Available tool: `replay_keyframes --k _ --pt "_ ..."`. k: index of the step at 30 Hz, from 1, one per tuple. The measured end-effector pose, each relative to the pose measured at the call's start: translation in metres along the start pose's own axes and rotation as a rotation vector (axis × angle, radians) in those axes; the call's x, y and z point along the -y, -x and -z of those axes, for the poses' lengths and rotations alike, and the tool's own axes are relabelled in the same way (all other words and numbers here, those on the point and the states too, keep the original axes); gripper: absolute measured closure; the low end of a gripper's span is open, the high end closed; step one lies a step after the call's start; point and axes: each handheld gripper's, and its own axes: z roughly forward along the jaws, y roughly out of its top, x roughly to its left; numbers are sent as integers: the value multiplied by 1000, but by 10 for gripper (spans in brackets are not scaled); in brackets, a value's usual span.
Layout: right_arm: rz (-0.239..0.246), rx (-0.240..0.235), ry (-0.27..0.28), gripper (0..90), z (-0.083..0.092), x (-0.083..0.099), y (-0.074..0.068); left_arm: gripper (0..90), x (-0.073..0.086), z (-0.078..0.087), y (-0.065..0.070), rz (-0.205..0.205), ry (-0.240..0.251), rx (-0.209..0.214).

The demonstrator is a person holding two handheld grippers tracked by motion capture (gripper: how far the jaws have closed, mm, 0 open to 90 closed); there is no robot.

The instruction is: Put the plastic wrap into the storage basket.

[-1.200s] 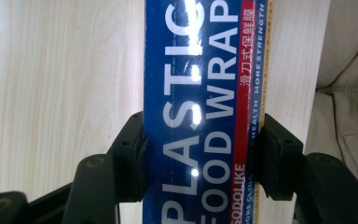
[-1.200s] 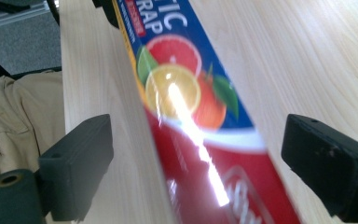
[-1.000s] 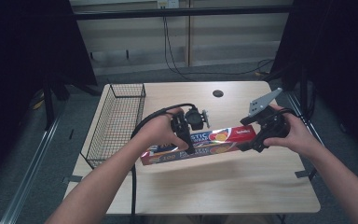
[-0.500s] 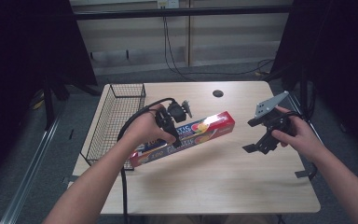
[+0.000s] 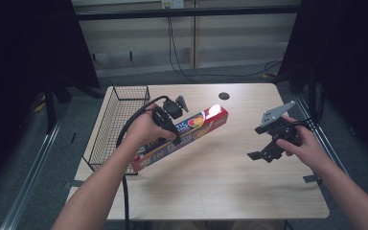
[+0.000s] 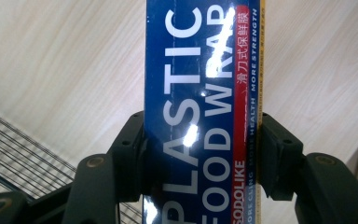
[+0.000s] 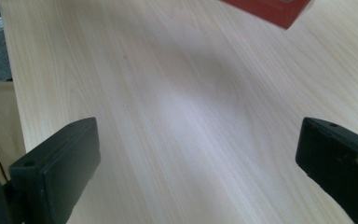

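A long plastic food wrap box (image 5: 196, 125), blue with a red end, hangs tilted over the table's left half, its low end by the basket. My left gripper (image 5: 171, 128) is shut on its middle. In the left gripper view the two black pads (image 6: 131, 140) press both sides of the blue box (image 6: 200, 84). My right gripper (image 5: 256, 143) hovers over the table's right side, apart from the box, with its jaws wide open. In the right gripper view nothing lies between the fingers of the right gripper (image 7: 200, 161), and the box's red end (image 7: 272, 9) shows at the top.
A black wire basket (image 5: 120, 120) stands on the table's left edge, and its wires (image 6: 18, 149) lie just under the left gripper. The light wooden table (image 5: 220, 191) has a small dark round hole (image 5: 224, 96) near its far edge. A cable trails from the left gripper.
The right gripper has come off the box's red end and drawn back to the right. The left gripper has carried the box leftward, its low end now at the basket.
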Motion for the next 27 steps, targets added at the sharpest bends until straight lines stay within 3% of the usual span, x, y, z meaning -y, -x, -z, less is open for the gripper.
replay_keyframes --k 1,2,4,6,7,9,11,14,17,18,23,27 --pt "4 9 -4 0 -2 1 -2 445 0 0 -2 2 -6 -2" --pt "9 -2 1 0 -3 2 -2 445 1 1 -5 38 -9 -5" --pt "10 4 -1 0 -3 2 -3 445 2 2 -6 48 -5 -11" --pt "3 1 1 0 -5 4 -6 445 5 5 -11 90 0 -18" --pt "2 9 -5 0 -4 5 -6 445 5 5 -11 90 0 -18" --pt "1 2 -3 0 -6 7 -6 445 8 8 -15 144 14 -28" --pt "-9 -3 -2 0 -8 9 -7 445 8 9 -16 145 10 -28" --pt "-12 -1 2 0 -11 12 -8 445 12 12 -21 188 4 -52" --pt "-19 -4 3 0 -12 13 -9 445 14 13 -23 203 8 -51" --pt "-23 -2 2 0 -13 14 -10 445 15 14 -25 233 20 -60" --pt "-26 -3 7 0 -13 16 -10 445 18 17 -29 253 9 -69" --pt "-33 -2 10 0 -14 18 -11 446 23 21 -35 292 2 -82"
